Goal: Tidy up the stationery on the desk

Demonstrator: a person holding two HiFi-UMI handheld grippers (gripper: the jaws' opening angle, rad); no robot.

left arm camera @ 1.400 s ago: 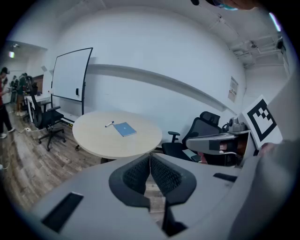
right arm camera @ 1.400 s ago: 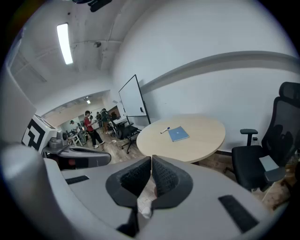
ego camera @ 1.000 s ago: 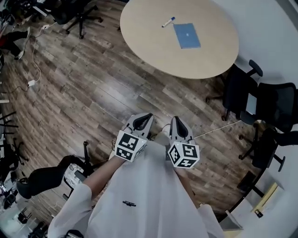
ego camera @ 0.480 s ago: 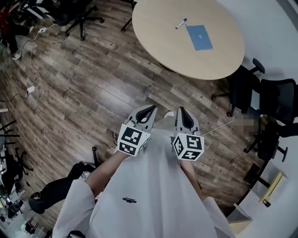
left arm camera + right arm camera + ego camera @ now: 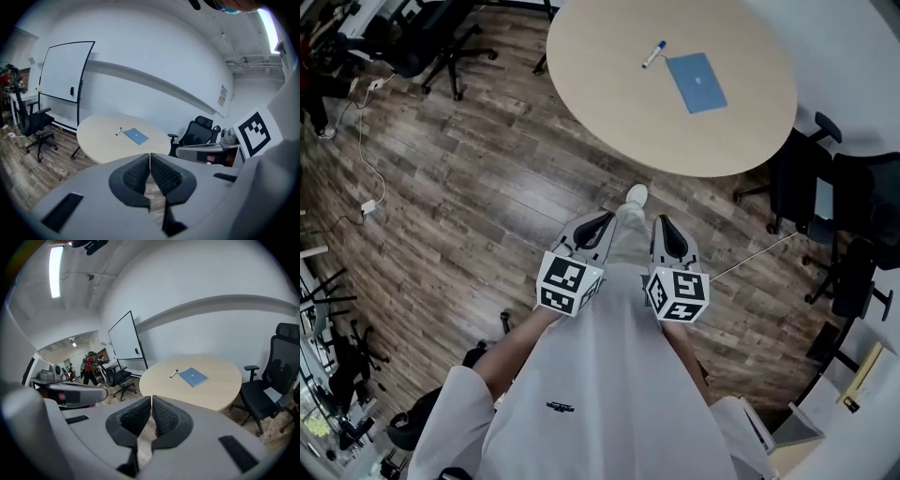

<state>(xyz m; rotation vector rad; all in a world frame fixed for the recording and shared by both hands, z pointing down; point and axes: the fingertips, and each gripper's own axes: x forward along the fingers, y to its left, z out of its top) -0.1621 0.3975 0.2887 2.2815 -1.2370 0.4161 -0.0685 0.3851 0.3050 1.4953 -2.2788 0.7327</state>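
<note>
Wood-plank brown floor fills most of the head view. I stand on it, well apart from the round beige table, so I judge the step in hand to be the approach, with nothing tidied yet. Black office chairs crowd the table's right side. The near edge in front of me is free, so I would come in there. Left gripper: padded jaws pressed together, nothing between them. Right gripper: same, closed and empty. Both are held low against my body, side by side, pointing toward the table. The task things lie on the table's far half: a flat blue rectangular notebook and, near its left corner but apart from it, a slim white marker with a blue cap. To do this well: get close enough that neither arm overreaches, and part the jaws before descending. The notebook looks thin and flush to the top, so it probably needs sliding to the edge or a corner pinch. The marker is round and may roll if nudged, so take it across the barrel, mid-length.
</note>
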